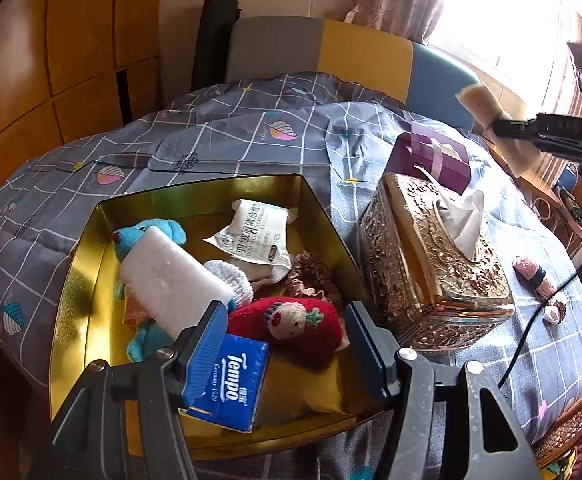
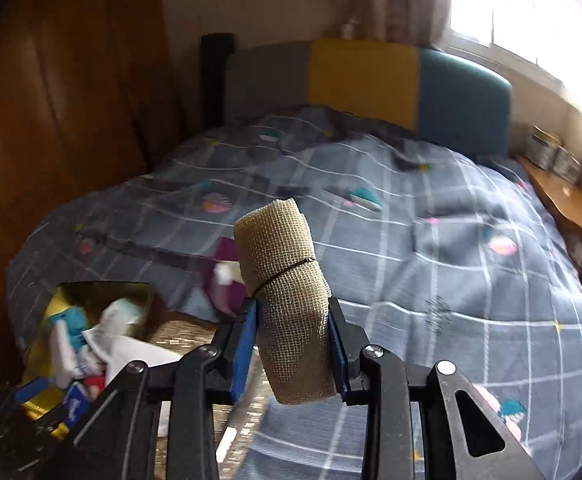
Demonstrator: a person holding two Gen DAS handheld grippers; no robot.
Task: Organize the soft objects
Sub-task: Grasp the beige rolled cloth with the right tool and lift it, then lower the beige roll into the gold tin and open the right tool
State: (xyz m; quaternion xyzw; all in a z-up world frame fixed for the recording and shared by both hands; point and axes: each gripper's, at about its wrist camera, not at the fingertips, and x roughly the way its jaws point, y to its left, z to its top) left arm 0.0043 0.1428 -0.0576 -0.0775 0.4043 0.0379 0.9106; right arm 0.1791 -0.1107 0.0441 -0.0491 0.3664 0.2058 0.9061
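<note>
Glossy gold metal tin (image 1: 195, 188), embossed shiny tissue box (image 1: 439, 264), coarse woven mesh roll (image 2: 287, 280), matt cloth quilt (image 1: 251, 136).

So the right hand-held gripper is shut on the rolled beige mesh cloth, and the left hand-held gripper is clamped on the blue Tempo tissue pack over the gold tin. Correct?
Not quite. The left wrist view shows the left hand-held gripper open; the blue Tempo tissue pack lies in the gold tin, unclamped. The right hand-held gripper is indeed shut on the rolled beige mesh cloth.

One gold tin (image 1: 91, 240), two tissue boxes (image 1: 435, 256) (image 1: 431, 156), one mesh roll (image 2: 287, 304).
</note>
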